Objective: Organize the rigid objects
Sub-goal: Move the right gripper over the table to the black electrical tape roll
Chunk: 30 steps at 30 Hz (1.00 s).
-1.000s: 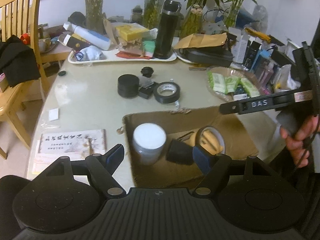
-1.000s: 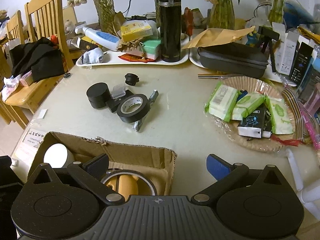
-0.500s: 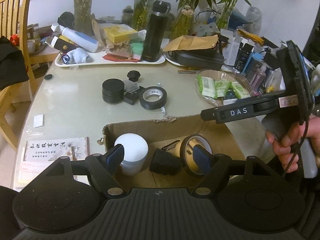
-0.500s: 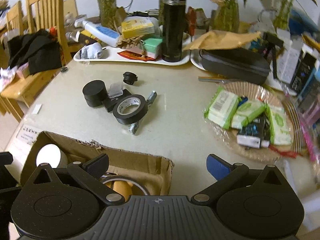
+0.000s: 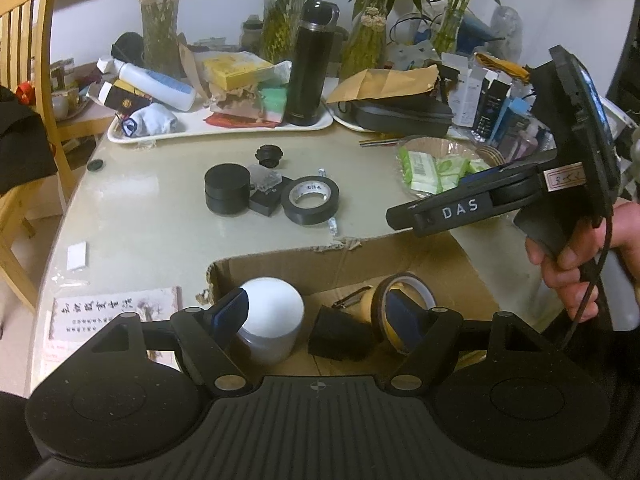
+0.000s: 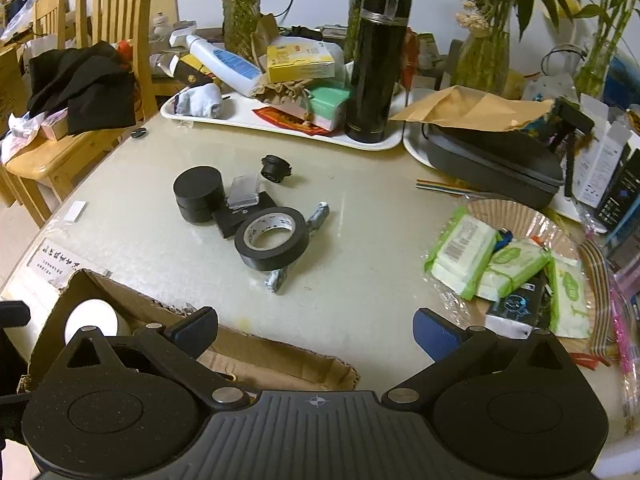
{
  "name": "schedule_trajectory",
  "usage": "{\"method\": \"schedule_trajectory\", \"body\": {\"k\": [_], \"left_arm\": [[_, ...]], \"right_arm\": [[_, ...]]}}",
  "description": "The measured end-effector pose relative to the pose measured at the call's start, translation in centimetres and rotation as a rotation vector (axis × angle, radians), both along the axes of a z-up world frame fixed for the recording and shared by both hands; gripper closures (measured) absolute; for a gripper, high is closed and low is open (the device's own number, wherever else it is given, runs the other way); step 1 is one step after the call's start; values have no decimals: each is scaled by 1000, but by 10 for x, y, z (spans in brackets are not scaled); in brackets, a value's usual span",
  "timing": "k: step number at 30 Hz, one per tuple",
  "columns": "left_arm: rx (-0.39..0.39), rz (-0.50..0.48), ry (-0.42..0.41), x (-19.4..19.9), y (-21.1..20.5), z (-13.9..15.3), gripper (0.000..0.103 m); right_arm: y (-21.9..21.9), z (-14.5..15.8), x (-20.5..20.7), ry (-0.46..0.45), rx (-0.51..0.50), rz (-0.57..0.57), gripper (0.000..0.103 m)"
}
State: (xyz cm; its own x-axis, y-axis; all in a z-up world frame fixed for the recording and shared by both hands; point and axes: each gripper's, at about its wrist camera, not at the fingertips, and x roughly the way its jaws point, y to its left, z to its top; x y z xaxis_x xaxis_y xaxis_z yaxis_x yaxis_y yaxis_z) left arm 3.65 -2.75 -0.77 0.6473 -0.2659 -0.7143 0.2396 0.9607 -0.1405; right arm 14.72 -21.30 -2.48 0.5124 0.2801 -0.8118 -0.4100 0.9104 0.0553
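1. The left tongs [image 5: 318, 312] are hanging with their fingers spread wide over the cardboard box [image 5: 400, 256], pinching nothing
2. The right tongs [image 6: 316, 326] are also standing spread and bare, hovering above the far wall of the cardboard box [image 6: 256, 346] and the counter [image 6: 380, 240] beside it
3. The box is sitting at the near edge of the counter [image 5: 160, 236]; inside it a white jar [image 5: 270, 326] is standing upright on the left, a black block [image 5: 340, 334] is lying in the middle, and a brown tape roll [image 5: 402, 304] is leaning on its edge to the right
4. Out on the middle of the counter, apart from the box, a black tape roll [image 6: 272, 237] is lying flat, partly over a grey stick [image 6: 318, 214]
5. Just to its left a black flat box [image 6: 236, 218] is carrying a clear plastic case [image 6: 245, 191], and a black round tin [image 6: 197, 193] is touching that flat box
6. A small black cap [image 6: 274, 167] is lying a little farther back, on its own
7. Along the far edge a white tray [image 6: 280, 122] is holding a tall black flask [image 6: 378, 60], standing upright
8. A wicker plate [image 6: 532, 216] of green wipe packs is sitting toward the right edge
9. The person's right hand [image 5: 576, 264] is gripping the handle of the right tool, seen from the left wrist camera
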Motion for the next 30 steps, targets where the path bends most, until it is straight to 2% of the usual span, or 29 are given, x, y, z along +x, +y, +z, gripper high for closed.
{"method": "schedule_trajectory", "body": {"k": [6,14,23,30], "left_arm": [[12,-2,-26,5,4,11,28],[19,43,-66,24,19,30,28],[40,60,-58,29,34,30,28],[17,81,-32,27,39,17,28]], "right_arm": [[13,-1,5,-55,-36,71,0],[39,-5,14,-137,-101,251,0],[44,-13,30,-102,-69,266,0],[55,-23,47,-72,-67,298,0]]}}
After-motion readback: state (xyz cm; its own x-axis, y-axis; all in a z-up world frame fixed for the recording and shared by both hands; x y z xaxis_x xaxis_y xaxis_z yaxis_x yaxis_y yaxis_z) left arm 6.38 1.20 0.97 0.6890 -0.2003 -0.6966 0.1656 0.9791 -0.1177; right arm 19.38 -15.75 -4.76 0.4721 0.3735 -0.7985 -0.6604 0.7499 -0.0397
